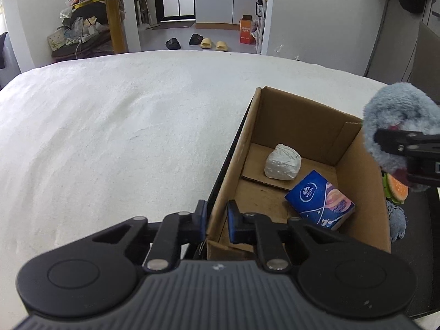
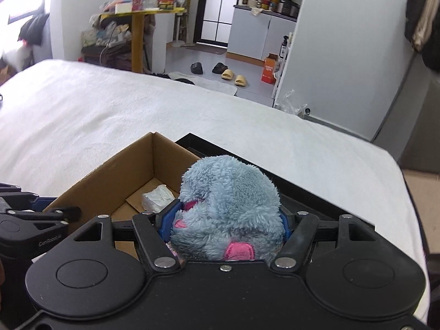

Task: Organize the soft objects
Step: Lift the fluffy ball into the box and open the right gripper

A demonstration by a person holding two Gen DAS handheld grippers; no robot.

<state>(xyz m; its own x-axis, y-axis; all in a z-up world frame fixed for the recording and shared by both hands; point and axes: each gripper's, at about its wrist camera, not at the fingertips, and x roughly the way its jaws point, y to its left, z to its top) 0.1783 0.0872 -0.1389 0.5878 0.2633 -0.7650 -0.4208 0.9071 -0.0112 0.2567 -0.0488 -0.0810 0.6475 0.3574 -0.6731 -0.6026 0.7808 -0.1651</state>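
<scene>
An open cardboard box (image 1: 299, 121) stands on a black tray on the white bed. In it lie a white wrapped bundle (image 1: 282, 165) and a blue tissue pack (image 1: 320, 202). My left gripper (image 1: 217, 217) is shut on the box's near left wall, one pad outside it and one inside. My right gripper (image 2: 228, 220) is shut on a fluffy blue-grey plush toy (image 2: 231, 192) with pink patches, held above the box's right side. The left wrist view shows the plush toy (image 1: 398, 110) at the right edge. The box (image 2: 132, 170) and the bundle (image 2: 158, 198) lie below and left of it.
A burger-shaped toy (image 1: 396, 189) and another blue fluffy piece (image 1: 396, 220) lie on the black tray (image 2: 330, 200) right of the box. The white bed cover (image 1: 110, 123) spreads left and ahead. Beyond the bed's far edge are slippers (image 1: 209, 44) on the floor.
</scene>
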